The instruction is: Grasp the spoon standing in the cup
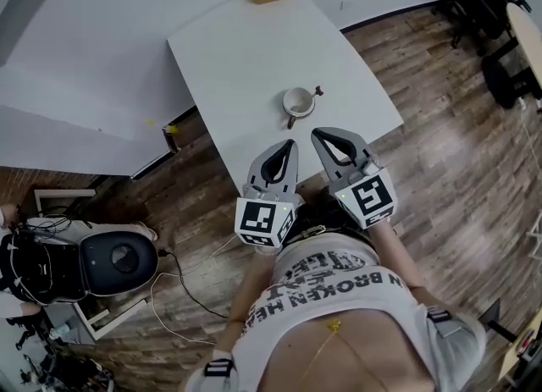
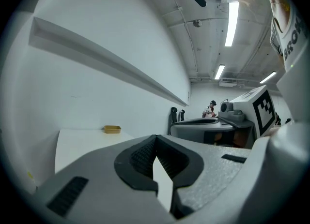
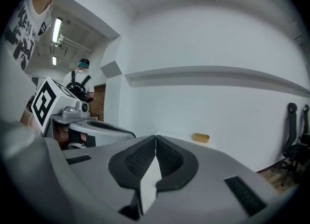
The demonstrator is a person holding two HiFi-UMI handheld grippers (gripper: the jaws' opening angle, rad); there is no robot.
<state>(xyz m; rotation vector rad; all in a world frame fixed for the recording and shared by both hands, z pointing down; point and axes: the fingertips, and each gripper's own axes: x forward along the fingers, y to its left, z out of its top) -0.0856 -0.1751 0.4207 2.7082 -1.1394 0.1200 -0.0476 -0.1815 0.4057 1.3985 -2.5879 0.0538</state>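
Spoon [image 1: 318,91], seemingly dark-handled, in round white cup [image 1: 288,107]; left gripper [image 1: 293,142] and right gripper [image 1: 314,134] closed, empty.

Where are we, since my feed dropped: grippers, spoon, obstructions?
Both shut, empty: left gripper, right gripper, short of cup. Untouched spoon in cup. Nothing in the way.

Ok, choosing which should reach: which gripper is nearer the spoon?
Right. The right gripper is short of the spoon, nearly in line; the left gripper is further back and left.

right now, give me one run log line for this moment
stage: pre-grasp | left gripper: shut, empty | right gripper: shut, empty | spoon: in cup on table, untouched
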